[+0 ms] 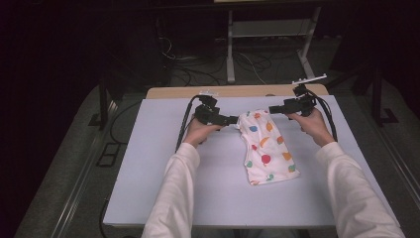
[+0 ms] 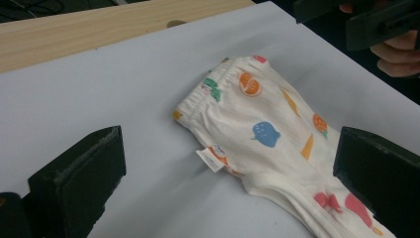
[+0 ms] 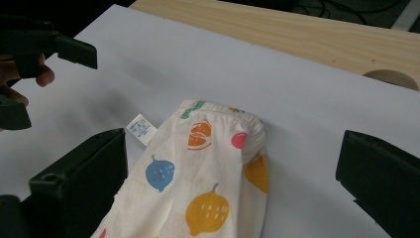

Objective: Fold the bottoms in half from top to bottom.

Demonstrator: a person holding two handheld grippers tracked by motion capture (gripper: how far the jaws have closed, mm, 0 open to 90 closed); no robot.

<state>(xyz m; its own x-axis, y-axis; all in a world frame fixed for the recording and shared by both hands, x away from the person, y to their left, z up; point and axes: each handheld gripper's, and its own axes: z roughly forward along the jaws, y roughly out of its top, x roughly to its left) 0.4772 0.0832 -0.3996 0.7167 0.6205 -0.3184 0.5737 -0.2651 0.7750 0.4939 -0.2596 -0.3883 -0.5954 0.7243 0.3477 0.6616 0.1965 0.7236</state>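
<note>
A folded pair of small white pants (image 1: 267, 148) with a coloured fruit print lies flat on the white table cover (image 1: 163, 148), waistband at the far end. My left gripper (image 1: 234, 120) stands open just left of the waistband, its tips close to the cloth. In the left gripper view the pants (image 2: 262, 129) and their side label (image 2: 210, 159) lie between the wide-spread jaws of the left gripper (image 2: 228, 166). My right gripper (image 1: 271, 109) is open at the waistband's far right corner. In the right gripper view the right gripper (image 3: 233, 176) frames the waistband (image 3: 223, 116); nothing is held.
A wooden tabletop (image 1: 237, 91) shows beyond the cover, with a round cutout (image 3: 391, 78). Cables (image 1: 198, 64) and a white metal stand (image 1: 230, 47) occupy the dark floor behind. The person's white sleeves (image 1: 173, 193) reach in from the near edge.
</note>
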